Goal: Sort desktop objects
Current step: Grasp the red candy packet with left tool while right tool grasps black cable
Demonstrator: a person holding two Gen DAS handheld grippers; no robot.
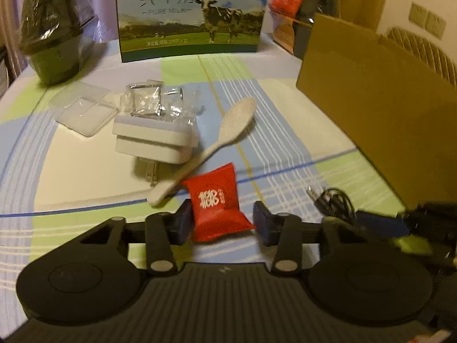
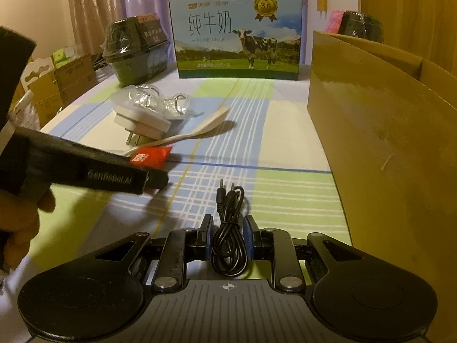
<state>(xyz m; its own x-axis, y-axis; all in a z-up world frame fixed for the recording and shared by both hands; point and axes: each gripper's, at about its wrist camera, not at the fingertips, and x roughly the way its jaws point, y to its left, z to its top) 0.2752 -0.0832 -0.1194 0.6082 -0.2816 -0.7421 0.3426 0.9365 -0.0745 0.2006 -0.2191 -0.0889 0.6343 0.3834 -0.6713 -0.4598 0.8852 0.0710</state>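
Observation:
A red candy packet (image 1: pixel 218 203) with white characters sits tilted between the two fingers of my left gripper (image 1: pixel 223 221), which press on its left edge and right corner; the packet overlaps the handle end of a pale spoon (image 1: pixel 225 131). In the right wrist view the same packet (image 2: pixel 151 155) shows at the tip of the left gripper's body. My right gripper (image 2: pixel 228 237) is closed around a coiled black audio cable (image 2: pixel 228 245), whose plugs point forward on the cloth. The cable (image 1: pixel 331 200) also appears low on the right in the left wrist view.
A white plug adapter (image 1: pixel 154 140), a clear plastic box (image 1: pixel 82 111) and crinkled clear wrappers (image 1: pixel 148 100) lie mid-table. A milk carton (image 1: pixel 191 14) and a dark wrapped bowl (image 1: pixel 57 34) stand behind. A tall cardboard box (image 2: pixel 385 143) walls the right side. A hand (image 2: pixel 20 228) holds the left gripper.

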